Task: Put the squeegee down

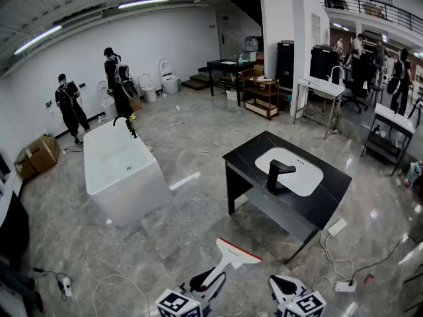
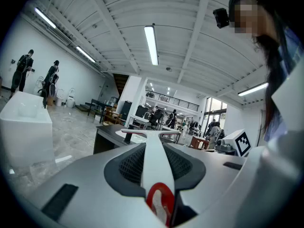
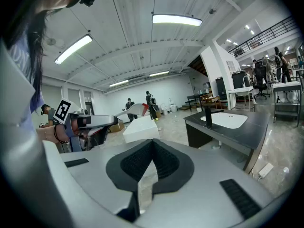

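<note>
Your squeegee (image 1: 225,264) looks like smooth white plastic. Across the lower frame the floor (image 1: 178,236) is glossy grey marbled tile; at right, the vanity top (image 1: 334,178) looks matt black, its basin (image 1: 303,175) glossy white.

Grey marble-look floor (image 1: 172,243) gleams under long ceiling tube lights (image 1: 144,2), with white walls (image 1: 178,38) all round. A white bathtub (image 1: 122,170) stands at left, a black bench (image 1: 246,156) with white sink (image 1: 301,174) and black tap (image 1: 277,175) at right. Toilets (image 1: 170,81) line the far wall, cardboard boxes (image 1: 39,154) sit far left, and a railed balcony (image 1: 377,8) runs along the upper right.
</note>
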{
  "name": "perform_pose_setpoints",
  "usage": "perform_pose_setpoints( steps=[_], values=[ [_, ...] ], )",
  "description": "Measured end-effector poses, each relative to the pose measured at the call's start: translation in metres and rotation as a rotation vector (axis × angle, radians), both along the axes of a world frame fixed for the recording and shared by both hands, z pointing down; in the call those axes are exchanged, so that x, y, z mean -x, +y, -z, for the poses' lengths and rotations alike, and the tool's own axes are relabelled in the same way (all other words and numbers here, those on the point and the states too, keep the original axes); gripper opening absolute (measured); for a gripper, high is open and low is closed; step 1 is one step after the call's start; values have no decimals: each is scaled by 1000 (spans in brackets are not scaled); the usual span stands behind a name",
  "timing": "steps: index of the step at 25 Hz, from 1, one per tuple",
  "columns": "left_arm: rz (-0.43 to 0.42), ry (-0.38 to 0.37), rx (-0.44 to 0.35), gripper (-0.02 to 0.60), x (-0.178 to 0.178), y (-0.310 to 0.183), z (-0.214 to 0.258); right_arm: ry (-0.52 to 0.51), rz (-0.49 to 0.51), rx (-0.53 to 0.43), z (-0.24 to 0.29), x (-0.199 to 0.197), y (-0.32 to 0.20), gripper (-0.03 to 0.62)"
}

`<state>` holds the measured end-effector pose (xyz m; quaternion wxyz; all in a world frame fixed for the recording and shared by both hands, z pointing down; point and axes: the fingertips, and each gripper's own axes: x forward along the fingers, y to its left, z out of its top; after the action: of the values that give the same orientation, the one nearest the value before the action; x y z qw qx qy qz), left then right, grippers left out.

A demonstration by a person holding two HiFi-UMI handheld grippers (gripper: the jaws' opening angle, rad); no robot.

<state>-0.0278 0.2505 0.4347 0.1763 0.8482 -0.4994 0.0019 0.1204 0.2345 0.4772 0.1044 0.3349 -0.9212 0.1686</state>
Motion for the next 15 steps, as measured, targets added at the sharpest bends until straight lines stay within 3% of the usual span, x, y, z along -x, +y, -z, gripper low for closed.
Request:
perform_pose_setpoints(
  steps=[15],
  values=[
    [33, 3, 22, 114, -50, -36, -4, -47, 49, 44, -10, -44, -42, 17]
  ],
)
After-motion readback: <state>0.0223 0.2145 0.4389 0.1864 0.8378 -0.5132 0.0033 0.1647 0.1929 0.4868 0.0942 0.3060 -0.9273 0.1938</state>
